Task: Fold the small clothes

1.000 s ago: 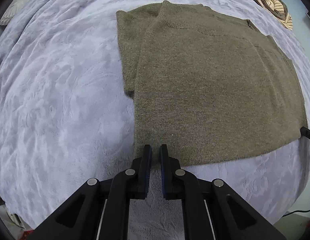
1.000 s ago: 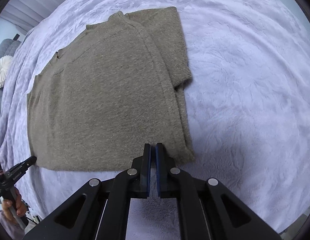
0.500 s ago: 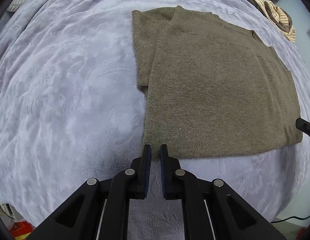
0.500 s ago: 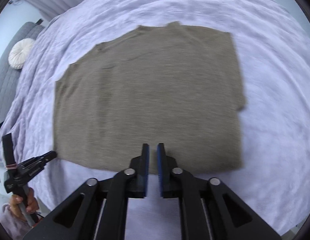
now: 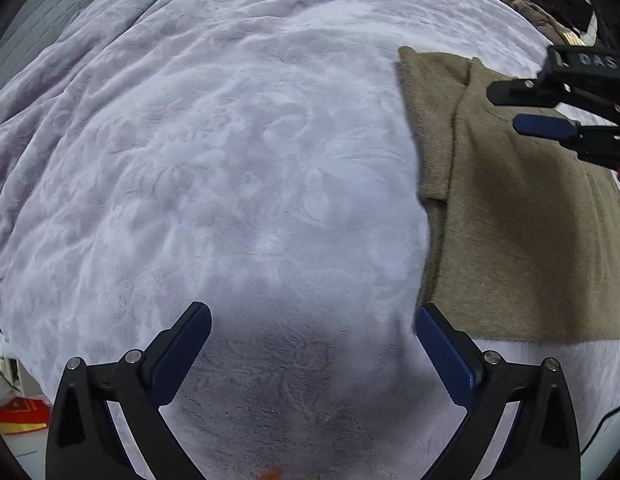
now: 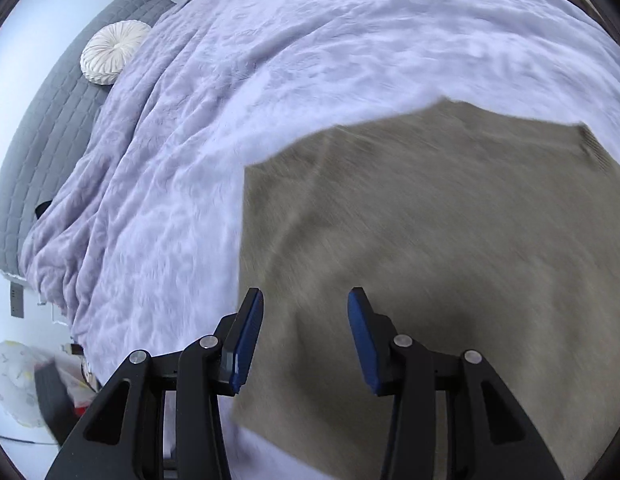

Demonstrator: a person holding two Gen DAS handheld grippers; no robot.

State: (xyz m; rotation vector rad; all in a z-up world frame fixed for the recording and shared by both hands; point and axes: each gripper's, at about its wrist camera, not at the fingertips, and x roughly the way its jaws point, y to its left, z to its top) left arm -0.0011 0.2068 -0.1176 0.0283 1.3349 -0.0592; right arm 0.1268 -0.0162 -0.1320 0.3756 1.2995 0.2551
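An olive-brown knitted sweater (image 5: 522, 216) lies flat on the lilac bedspread (image 5: 230, 168), with one sleeve folded in along its left side. My left gripper (image 5: 312, 316) is wide open and empty, low over the bedspread just left of the sweater's near left corner. My right gripper (image 6: 306, 300) is open and empty, hovering above the sweater (image 6: 430, 240) near its left edge. The right gripper also shows in the left wrist view (image 5: 510, 108), over the sweater's upper part.
A round white cushion (image 6: 112, 52) lies on a grey quilted headboard or sofa (image 6: 42, 128) at the far left. A pile of striped and dark clothes (image 5: 542, 4) sits at the bed's far right. Red packaging (image 5: 22, 420) and bags lie on the floor beside the bed.
Both grippers have opened from shut. The left one swung left, off the sweater's hem, over bare bedspread. The right one moved across over the sweater toward its left side.
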